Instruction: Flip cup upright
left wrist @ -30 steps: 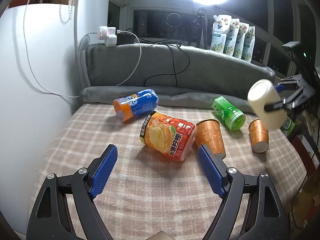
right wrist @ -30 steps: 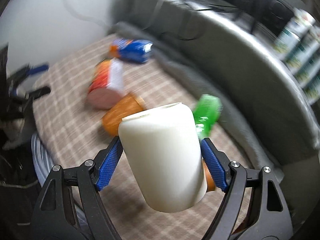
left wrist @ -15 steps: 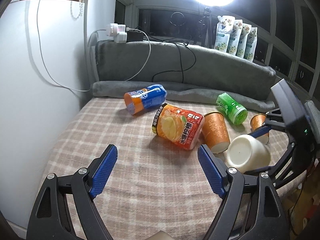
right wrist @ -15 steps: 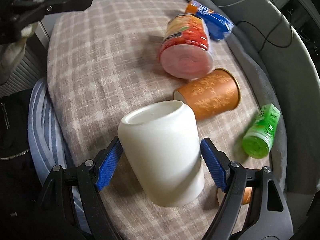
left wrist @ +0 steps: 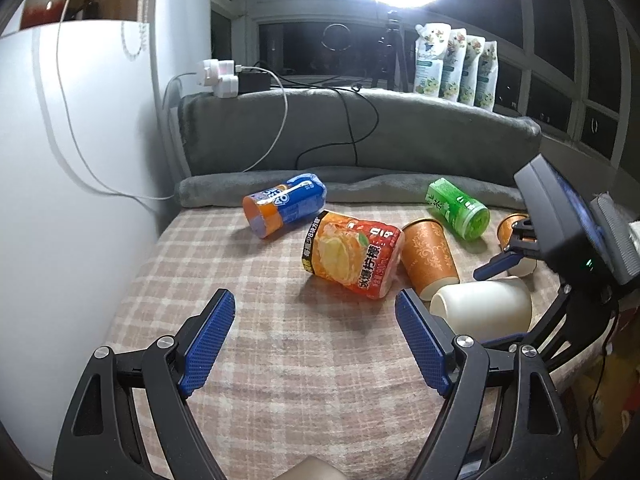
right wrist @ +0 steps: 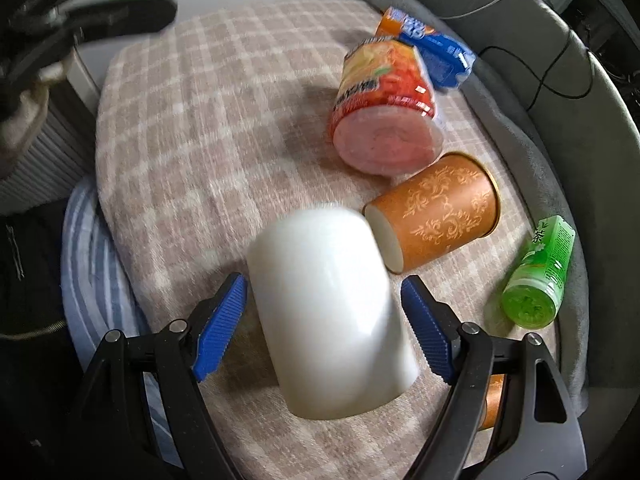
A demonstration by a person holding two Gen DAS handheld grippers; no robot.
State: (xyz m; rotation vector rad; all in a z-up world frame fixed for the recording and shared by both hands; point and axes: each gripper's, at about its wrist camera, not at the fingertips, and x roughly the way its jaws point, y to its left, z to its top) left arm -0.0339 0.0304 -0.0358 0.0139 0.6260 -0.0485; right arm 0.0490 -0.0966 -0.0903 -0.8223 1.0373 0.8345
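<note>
Cup point(right wrist: 328, 312) blurred between right gripper point(right wrist: 324, 328) fingers; contact unclear.

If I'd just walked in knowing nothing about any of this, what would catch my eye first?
Probably the big white cup, lying between the blue-padded fingers of the right gripper, whose pads stand just off its sides. Next, the litter of tipped containers on the checked cloth: an orange patterned paper cup right beside the white one, a bright orange tub, a blue can and a green bottle. The left gripper hangs open and empty.

1 white cup point(left wrist: 482, 307), 2 orange paper cups point(left wrist: 430, 255), 3 bottles point(left wrist: 285, 210), 4 pouches point(left wrist: 456, 69).
</note>
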